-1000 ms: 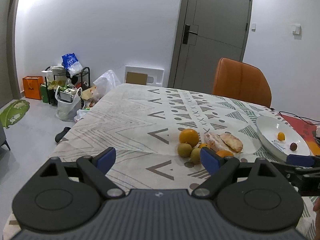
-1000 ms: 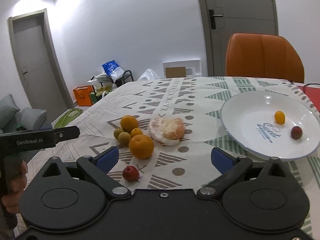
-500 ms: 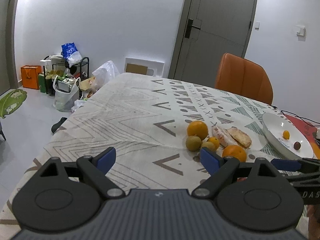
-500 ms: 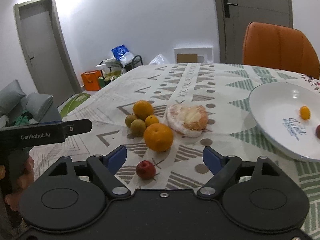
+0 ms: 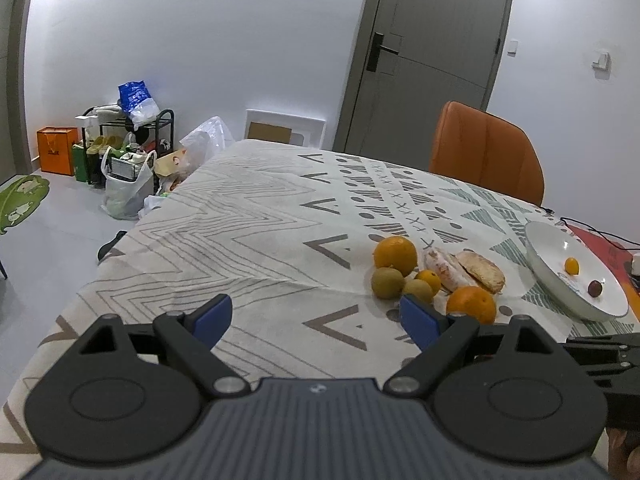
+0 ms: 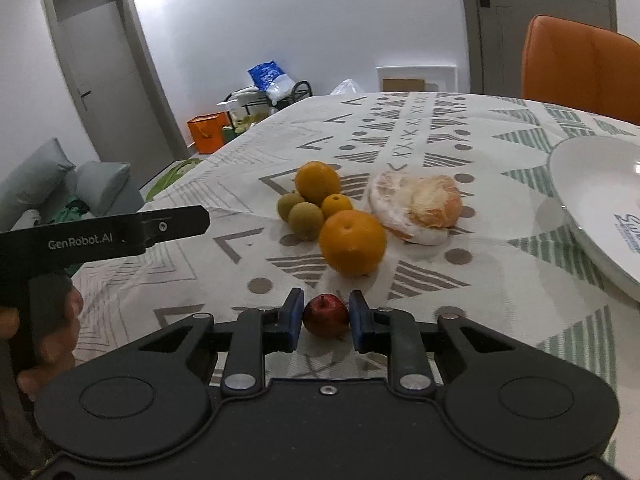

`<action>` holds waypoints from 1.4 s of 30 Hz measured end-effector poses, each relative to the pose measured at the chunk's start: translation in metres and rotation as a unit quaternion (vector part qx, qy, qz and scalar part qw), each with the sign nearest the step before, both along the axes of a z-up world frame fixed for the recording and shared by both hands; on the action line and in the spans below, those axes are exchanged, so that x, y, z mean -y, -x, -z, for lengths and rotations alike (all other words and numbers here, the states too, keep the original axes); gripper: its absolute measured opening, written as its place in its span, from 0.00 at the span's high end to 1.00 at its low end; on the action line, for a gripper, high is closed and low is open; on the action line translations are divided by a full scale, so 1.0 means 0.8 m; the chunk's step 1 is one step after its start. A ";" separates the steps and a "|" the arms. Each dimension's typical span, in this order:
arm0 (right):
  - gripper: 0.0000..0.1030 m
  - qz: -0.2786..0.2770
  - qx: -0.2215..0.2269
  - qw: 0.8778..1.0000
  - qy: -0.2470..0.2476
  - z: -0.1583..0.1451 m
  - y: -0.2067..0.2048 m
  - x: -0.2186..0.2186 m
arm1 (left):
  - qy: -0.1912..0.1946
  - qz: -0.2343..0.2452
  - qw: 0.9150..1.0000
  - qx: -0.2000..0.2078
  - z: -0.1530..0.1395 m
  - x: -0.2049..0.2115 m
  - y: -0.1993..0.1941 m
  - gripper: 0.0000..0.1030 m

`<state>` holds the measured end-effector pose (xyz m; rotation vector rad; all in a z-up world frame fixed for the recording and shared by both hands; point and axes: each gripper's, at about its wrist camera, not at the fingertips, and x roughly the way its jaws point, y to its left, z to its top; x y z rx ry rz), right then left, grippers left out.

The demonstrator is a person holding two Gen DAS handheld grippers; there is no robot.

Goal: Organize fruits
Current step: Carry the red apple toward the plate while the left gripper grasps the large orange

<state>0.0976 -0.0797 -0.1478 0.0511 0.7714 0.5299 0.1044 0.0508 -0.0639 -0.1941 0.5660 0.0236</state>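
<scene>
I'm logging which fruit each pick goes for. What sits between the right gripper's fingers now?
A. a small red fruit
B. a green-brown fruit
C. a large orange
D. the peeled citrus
A: in the right wrist view the right gripper has its fingers closed against a small red fruit on the tablecloth, while the nearest large orange lies untouched beyond it.

Right gripper (image 6: 325,317) clamped tight; left gripper (image 5: 316,316) spread wide.
</scene>
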 end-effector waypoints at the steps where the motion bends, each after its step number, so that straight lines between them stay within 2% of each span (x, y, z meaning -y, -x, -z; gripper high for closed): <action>1: 0.78 0.002 -0.001 1.000 -0.002 0.000 0.001 0.003 | 0.000 0.002 1.000 0.000 0.000 0.003 -0.001 0.13; 34: 0.78 0.097 0.028 0.995 -0.010 -0.018 0.007 0.101 | -0.007 0.095 0.995 0.005 -0.001 0.105 -0.036 0.15; 37: 0.78 0.106 0.030 0.994 -0.011 -0.020 0.009 0.111 | -0.010 0.104 0.995 -0.001 0.004 0.115 -0.042 0.19; 40: 0.78 0.114 0.030 0.993 -0.012 -0.020 0.012 0.121 | -0.008 0.111 0.994 -0.013 0.011 0.124 -0.048 0.27; 42: 0.78 0.119 0.030 0.992 -0.014 -0.020 0.013 0.127 | -0.008 0.113 0.993 -0.020 0.016 0.130 -0.053 0.36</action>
